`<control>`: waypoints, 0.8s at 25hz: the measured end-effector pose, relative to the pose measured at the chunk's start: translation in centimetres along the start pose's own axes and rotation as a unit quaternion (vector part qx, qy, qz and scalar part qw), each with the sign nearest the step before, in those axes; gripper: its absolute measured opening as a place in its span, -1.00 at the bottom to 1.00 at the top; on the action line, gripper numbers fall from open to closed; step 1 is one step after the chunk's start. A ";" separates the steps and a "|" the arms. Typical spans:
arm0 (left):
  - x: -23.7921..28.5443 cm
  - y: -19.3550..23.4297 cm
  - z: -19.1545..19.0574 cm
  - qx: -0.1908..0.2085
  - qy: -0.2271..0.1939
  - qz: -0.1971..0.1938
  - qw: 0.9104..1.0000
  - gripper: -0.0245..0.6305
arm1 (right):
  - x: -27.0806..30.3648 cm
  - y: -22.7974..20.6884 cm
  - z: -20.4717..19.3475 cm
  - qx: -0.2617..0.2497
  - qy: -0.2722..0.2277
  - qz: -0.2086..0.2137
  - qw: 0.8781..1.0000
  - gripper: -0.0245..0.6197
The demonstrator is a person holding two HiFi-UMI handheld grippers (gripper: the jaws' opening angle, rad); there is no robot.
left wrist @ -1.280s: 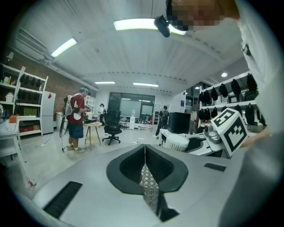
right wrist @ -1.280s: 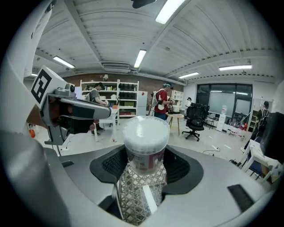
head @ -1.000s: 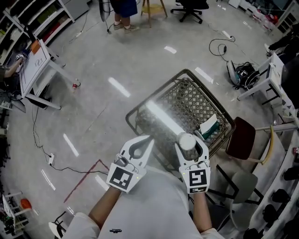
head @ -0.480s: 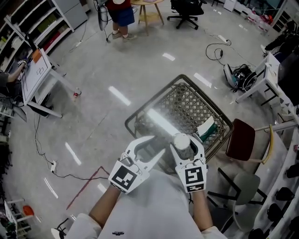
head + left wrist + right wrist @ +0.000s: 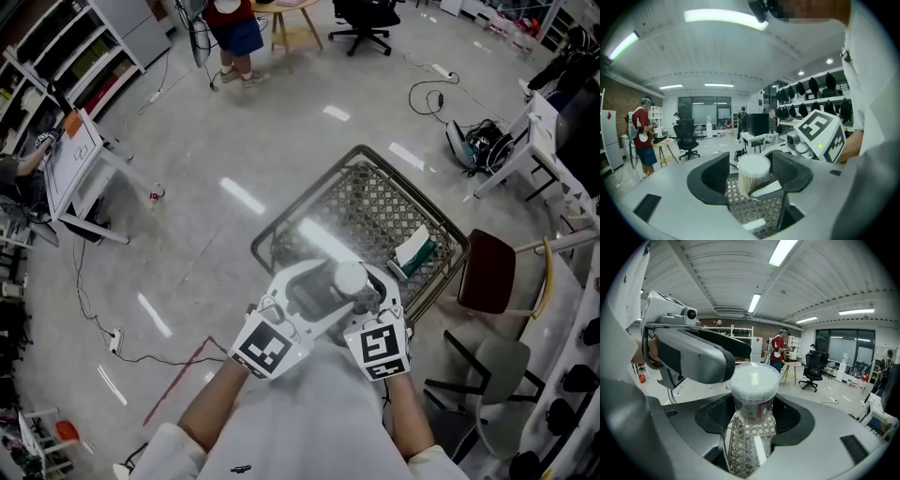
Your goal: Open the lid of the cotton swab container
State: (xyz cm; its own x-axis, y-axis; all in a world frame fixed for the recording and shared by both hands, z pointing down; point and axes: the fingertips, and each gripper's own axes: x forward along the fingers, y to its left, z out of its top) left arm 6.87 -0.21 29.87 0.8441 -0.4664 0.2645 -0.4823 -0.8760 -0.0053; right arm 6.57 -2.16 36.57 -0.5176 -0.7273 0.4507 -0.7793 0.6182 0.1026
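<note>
Step in hand, as I judged it: lining up for the grip on the lid, which was not yet off. At the left of the head view my left forearm came in from the lower edge, and the left gripper [image 5: 330,291] slanted toward the upper right, tipped a little downward. Its jaws had just been opening and stood wide. In the left gripper view the cotton swab container [image 5: 753,169] sat between them at mid-frame with a gap on either side, so the pads were not pressing on it. At centre of the head view the container hung over the wire basket [image 5: 375,211]. Its lid [image 5: 754,376] looked seated, a pale cap over the labelled body. To the right, the right gripper [image 5: 752,420] pointed up the frame, its marker cube facing the camera and its jaws clamped on the container's body below the cap. The next move would call for bringing the left jaws level with the cap alone, closing on it, then working it free while the right held steady. I couldn't tell whether it twists or pulls off.
</note>
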 end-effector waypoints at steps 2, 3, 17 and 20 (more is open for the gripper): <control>0.5 -0.3 -0.1 0.012 0.010 -0.004 1.000 -0.09 | -0.1 0.3 -0.2 -0.005 0.004 0.003 1.000 -0.17; 0.7 -0.5 -0.2 0.017 0.015 -0.005 1.000 -0.08 | -0.2 0.4 -0.2 -0.006 0.006 0.004 1.000 -0.17; 1.1 -0.8 -1.3 0.038 0.037 -0.002 0.999 -0.15 | -0.3 1.8 -0.1 -0.011 0.019 0.014 1.000 -0.17; 1.2 -0.7 -0.9 0.025 0.037 -0.007 0.999 -0.16 | -0.5 1.6 0.1 -0.009 0.015 0.014 1.000 -0.17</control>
State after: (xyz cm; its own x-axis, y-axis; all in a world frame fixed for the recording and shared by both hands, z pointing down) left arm 8.07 -0.02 31.09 0.8307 -0.4450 0.3347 -0.4561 -0.8886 -0.0493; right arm 5.61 -0.84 36.39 -0.5280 -0.7002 0.4806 -0.7577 0.6439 0.1057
